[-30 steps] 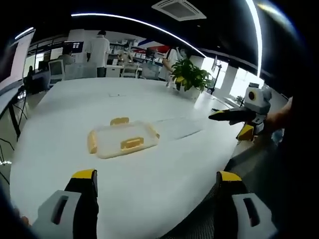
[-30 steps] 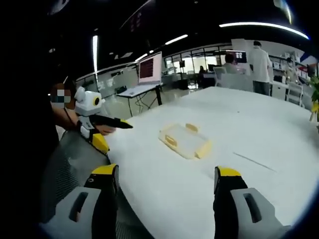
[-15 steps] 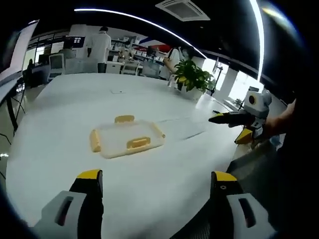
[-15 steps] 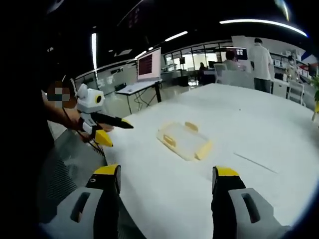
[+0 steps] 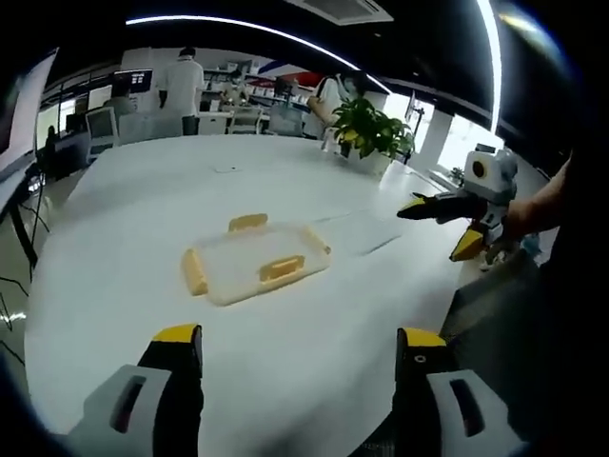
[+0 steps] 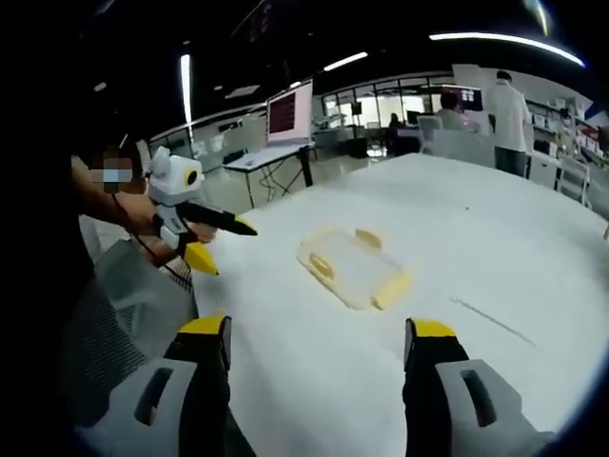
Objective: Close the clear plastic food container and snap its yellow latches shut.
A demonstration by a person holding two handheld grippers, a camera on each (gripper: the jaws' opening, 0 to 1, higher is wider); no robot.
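Observation:
A flat clear plastic container (image 5: 255, 263) with yellow latches (image 5: 282, 268) on its sides lies on the white table (image 5: 114, 219). In the right gripper view the container (image 6: 350, 269) sits mid-table, its latches (image 6: 392, 291) sticking outward. My left gripper (image 5: 297, 343) is held open above the table's near edge, short of the container, with nothing between its jaws. My right gripper (image 6: 317, 331) is open too, also short of the container. Each gripper appears in the other's view, in the air off the table's edge: the right gripper (image 5: 445, 206) and the left gripper (image 6: 207, 221).
A potted plant (image 5: 369, 139) stands at the far side of the table. People (image 5: 183, 84) stand by desks at the back. A monitor (image 6: 289, 112) stands on a desk beyond the table. A faint line (image 6: 487, 320) crosses the tabletop.
Both views have shifted a little with the hands, and the container looks slightly nearer in the left gripper view. The container lies where it was. Both grippers stay open.

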